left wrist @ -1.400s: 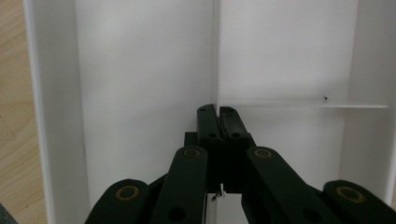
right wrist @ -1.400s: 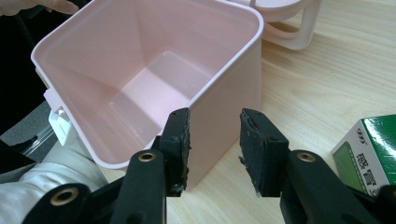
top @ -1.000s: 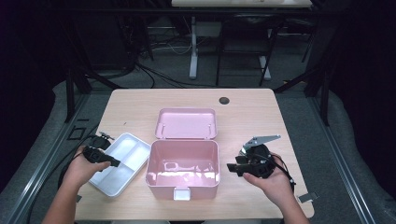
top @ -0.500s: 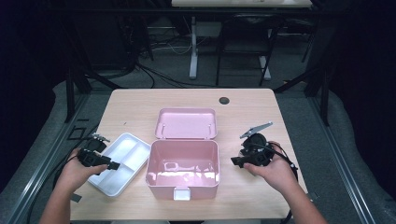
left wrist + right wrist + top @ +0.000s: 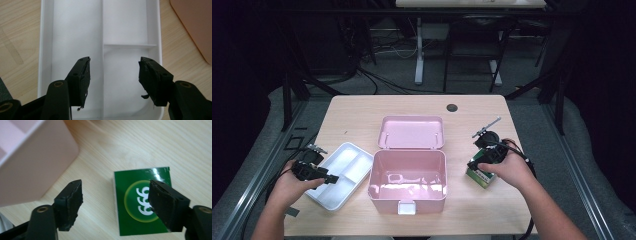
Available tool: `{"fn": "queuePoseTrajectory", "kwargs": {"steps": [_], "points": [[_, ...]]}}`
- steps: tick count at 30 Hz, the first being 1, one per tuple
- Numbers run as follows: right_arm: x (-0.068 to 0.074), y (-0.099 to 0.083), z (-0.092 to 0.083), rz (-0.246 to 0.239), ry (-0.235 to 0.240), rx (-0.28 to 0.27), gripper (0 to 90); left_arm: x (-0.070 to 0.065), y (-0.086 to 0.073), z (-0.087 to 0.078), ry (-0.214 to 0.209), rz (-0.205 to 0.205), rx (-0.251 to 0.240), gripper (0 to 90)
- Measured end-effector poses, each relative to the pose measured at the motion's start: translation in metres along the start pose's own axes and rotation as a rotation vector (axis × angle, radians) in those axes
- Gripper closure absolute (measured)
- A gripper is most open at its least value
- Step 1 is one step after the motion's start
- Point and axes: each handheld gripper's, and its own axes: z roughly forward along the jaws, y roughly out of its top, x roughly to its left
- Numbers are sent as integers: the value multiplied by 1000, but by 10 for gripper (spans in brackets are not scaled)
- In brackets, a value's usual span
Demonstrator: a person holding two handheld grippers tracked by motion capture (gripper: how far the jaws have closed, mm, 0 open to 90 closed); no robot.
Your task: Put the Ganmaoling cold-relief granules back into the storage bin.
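1. Your left gripper (image 5: 332, 178) sits lower left of the high view, over the white tray (image 5: 357, 156). Jaws have just been opening and stand wide, nothing between them.
2. Left gripper view: the white tray (image 5: 47, 50) lies under the jaws; its center divider runs up the frame midway between the jaws, w/ a cross wall to the right.
3. Your right gripper (image 5: 475, 165) sits right of center in the high view, above the green packet (image 5: 479, 176). Jaws have just been opening; they stand wide and grip nothing.
4. Right gripper view: the green packet (image 5: 135, 202) lies flat on the table (image 5: 125, 147), lower right of frame, partly behind the right-hand jaw.
5. The pink box (image 5: 407, 175) stands lid-open at center of the high view, between tray and packet, apart from both.
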Motion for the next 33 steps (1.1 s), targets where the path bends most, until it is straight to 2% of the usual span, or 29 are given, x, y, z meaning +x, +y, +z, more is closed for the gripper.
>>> {"fn": "queuePoseTrajectory", "kwargs": {"steps": [5,11,19,22,24,25,26,33], "points": [[-12,3,8,4,-43,50,172,-1,1,-3,6,9,-16,404],[-27,4,21,7,-45,120,117,-2,3,-3,1,15,-18,401],[-34,7,33,-20,-23,178,100,-1,2,-2,-4,14,-17,401],[-36,8,37,-15,-19,193,95,0,2,-2,-6,16,-17,400],[-36,8,38,-12,-31,202,90,1,2,-2,-6,9,-21,401],[-38,8,40,-9,-19,206,90,1,1,-3,-4,8,-22,401],[-38,8,40,-11,-41,209,90,2,1,-3,-5,6,-22,400],[-40,9,46,-5,-16,239,80,4,1,-4,-9,-4,-30,400]]}}
